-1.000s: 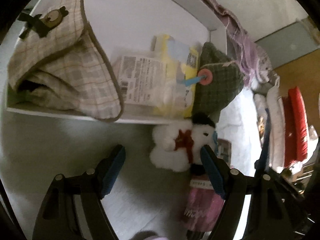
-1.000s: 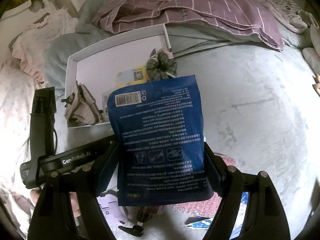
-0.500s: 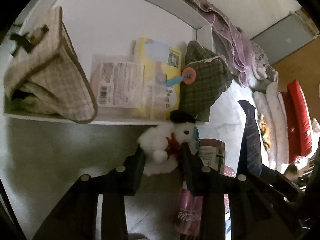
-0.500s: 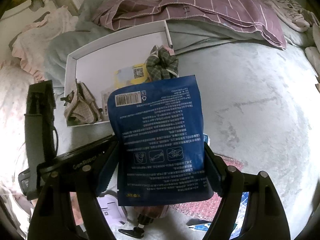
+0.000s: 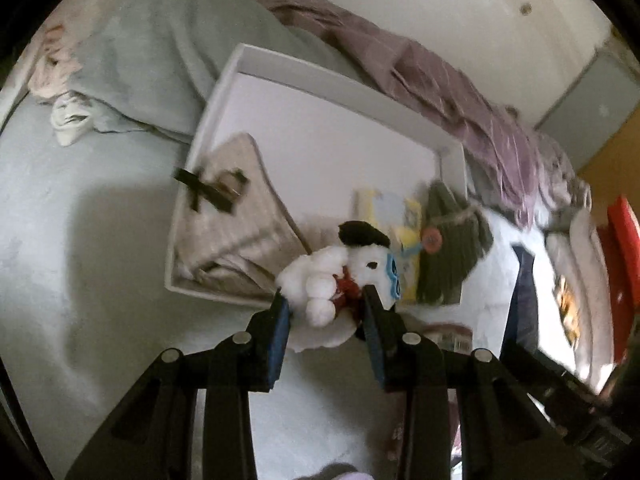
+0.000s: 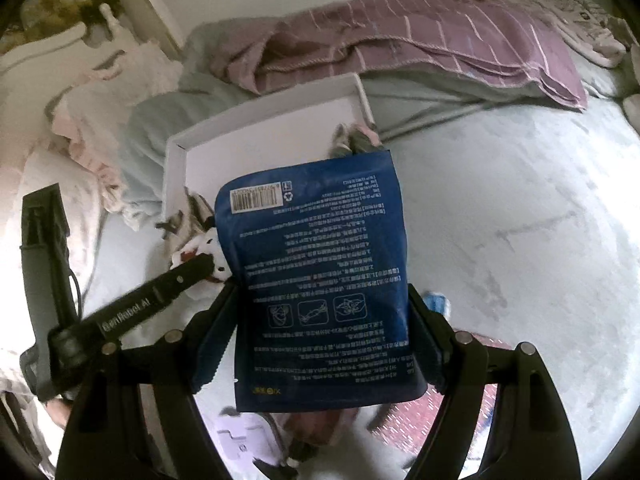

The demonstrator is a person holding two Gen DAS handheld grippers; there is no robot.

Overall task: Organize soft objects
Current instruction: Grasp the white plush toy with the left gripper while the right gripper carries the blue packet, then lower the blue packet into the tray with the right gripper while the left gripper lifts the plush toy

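My left gripper (image 5: pixel 325 299) is shut on a white plush toy (image 5: pixel 320 280) with a black hat and red scarf, held above the bed at the near edge of the white tray (image 5: pixel 320 80). The tray holds a beige checked pouch (image 5: pixel 240 216), a yellow packet (image 5: pixel 408 216) and a green checked pouch (image 5: pixel 448 256). My right gripper (image 6: pixel 320 300) is shut on a blue printed packet (image 6: pixel 320 280), held upright in front of the tray (image 6: pixel 260 120). The left gripper arm (image 6: pixel 140 304) and the plush toy (image 6: pixel 200 248) show at the left of the right wrist view.
A purple striped blanket (image 6: pixel 420 32) and a grey-green blanket (image 5: pixel 160 60) lie behind the tray. The pale bedsheet (image 6: pixel 520 220) spreads to the right. A dark tie (image 5: pixel 520 300) and red items (image 5: pixel 620 240) lie at the right. Small packets (image 6: pixel 248 440) lie below the grippers.
My left gripper closed on the plush toy and lifted it off the bed toward the tray. The right gripper kept holding the blue packet and rose slightly.
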